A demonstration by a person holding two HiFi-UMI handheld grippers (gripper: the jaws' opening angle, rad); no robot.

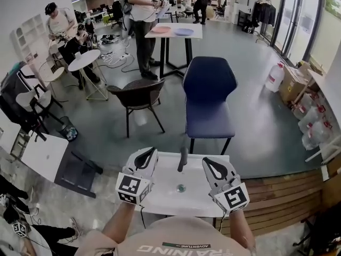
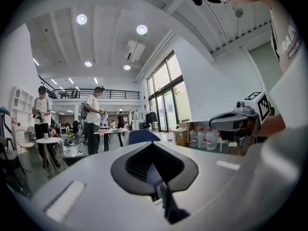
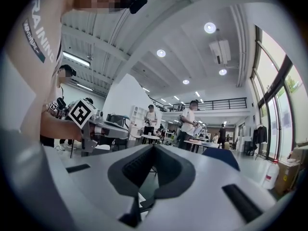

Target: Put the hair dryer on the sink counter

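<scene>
One view, the head's, shows the sink (image 1: 169, 202).

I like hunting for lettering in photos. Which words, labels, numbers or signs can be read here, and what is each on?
"RAINING", its start cut off: on the person's shirt.
"ADVENTURE": on a small patch on that shirt.
Marker cubes on the left gripper and right gripper: black-and-white square patterns, no words.
Water bottles: labels too small to read.
</scene>
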